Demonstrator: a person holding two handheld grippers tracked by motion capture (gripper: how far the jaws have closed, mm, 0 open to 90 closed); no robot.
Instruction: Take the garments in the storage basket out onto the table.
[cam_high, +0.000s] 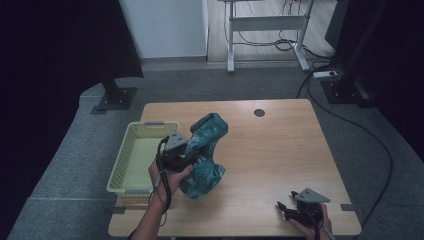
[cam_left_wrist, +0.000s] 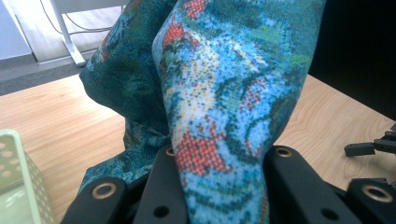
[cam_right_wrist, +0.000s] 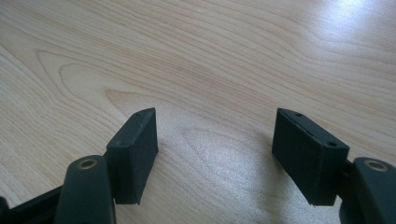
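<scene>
Patterned teal cloth is up off the table at one end right now, pinched in the left gripper, with the lower part bunched on the wood just right of the pale green basket. From the left gripper view you can see a fold of the fabric, blue-green with red blotches, squeezed tight between the 2 black fingers, so that grip looks solid.

The right gripper is parked near the front right corner of the table, well apart from the cloth. Its fingers are spread wide with nothing between them, just bare wood grain.

My guess is the cloth is headed into the basket, which looks empty from here. If so, the pickup is done, but the whole carry-over and drop are left. Part of the cloth trails on the table, so it probably needs lifting higher to clear the basket rim.
</scene>
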